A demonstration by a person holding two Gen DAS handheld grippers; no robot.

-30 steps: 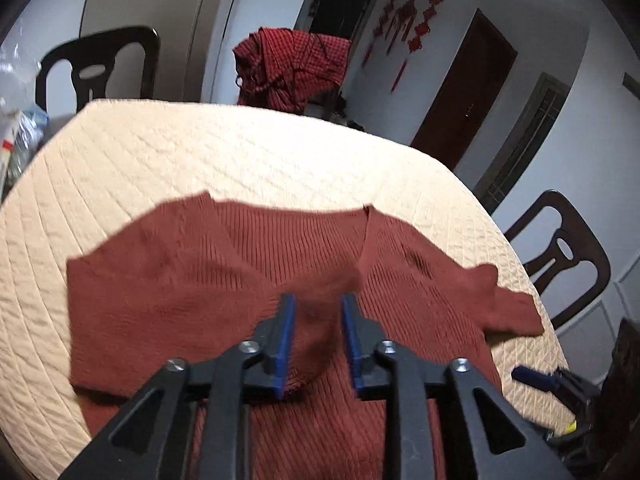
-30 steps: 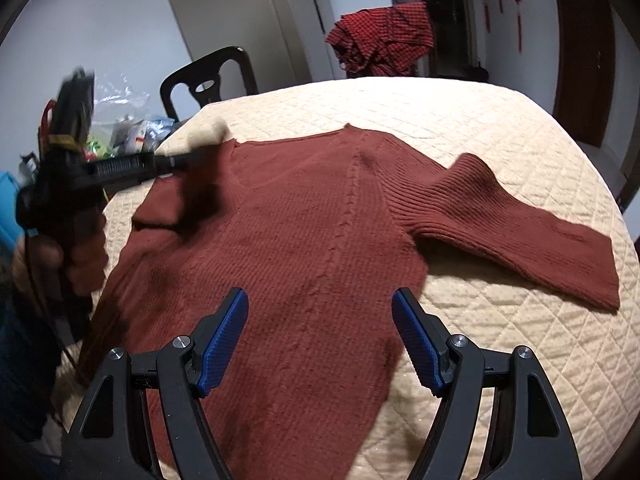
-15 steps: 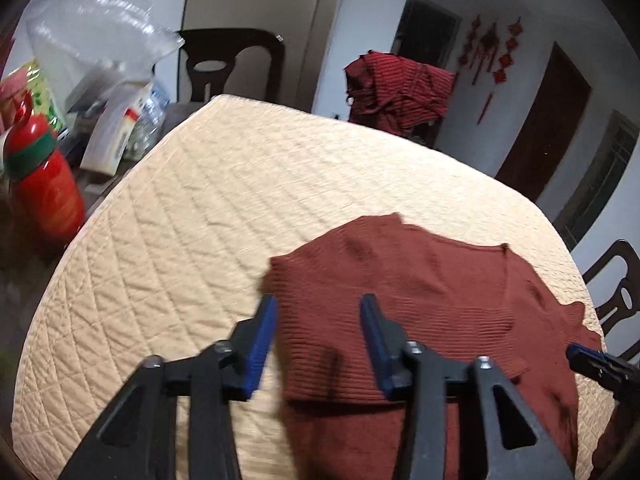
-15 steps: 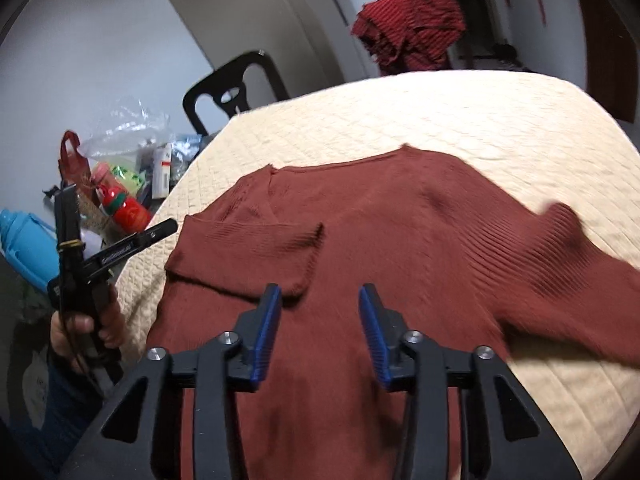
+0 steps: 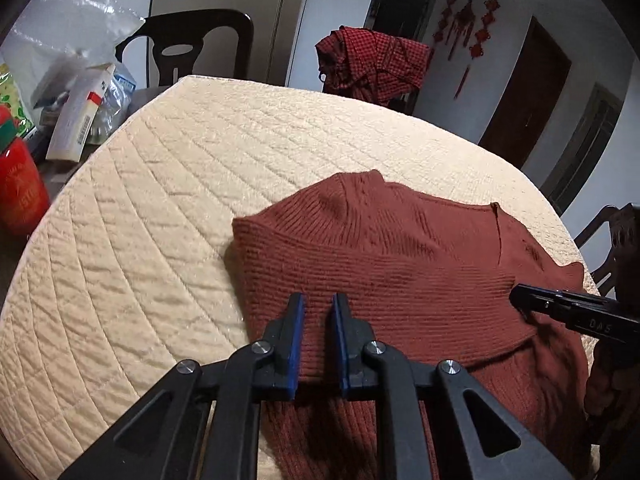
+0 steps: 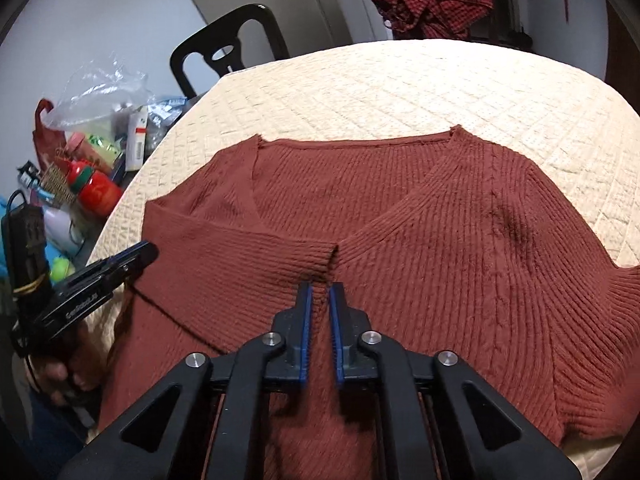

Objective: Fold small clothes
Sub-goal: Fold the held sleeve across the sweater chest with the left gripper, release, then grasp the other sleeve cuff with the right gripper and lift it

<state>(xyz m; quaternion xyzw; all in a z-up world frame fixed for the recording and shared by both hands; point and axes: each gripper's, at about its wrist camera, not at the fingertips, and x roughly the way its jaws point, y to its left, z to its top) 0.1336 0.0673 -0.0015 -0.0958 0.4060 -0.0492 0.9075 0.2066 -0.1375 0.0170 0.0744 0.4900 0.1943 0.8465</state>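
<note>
Rust-brown knit sweater (image 6: pixel 420 216) is lying flat on the round table (image 5: pixel 160 200), which is wearing a cream quilted cover, with both sleeves folded in across the chest so their cuffs are nearly meeting at the middle. Left gripper (image 5: pixel 318 304) is hovering over the left folded sleeve (image 5: pixel 380 280); its jaws are closing, a narrow gap is showing between the blue pads, and no fabric is visibly pinched. Right gripper (image 6: pixel 320 292) is sitting right at the sleeve cuffs (image 6: pixel 332 252), jaws closing with only a slim gap; knit is showing in the gap, but whether the pads are actually pinching it is impossible to tell. Each gripper is appearing at the edge of the other's view, the left one held by a hand (image 6: pixel 60 364). Black chair (image 5: pixel 188 46) is standing behind the table, red checked cloth (image 5: pixel 372 64) is draping over something further back, and clutter with a red bottle (image 6: pixel 94 188) is sitting off the table's left side.
</note>
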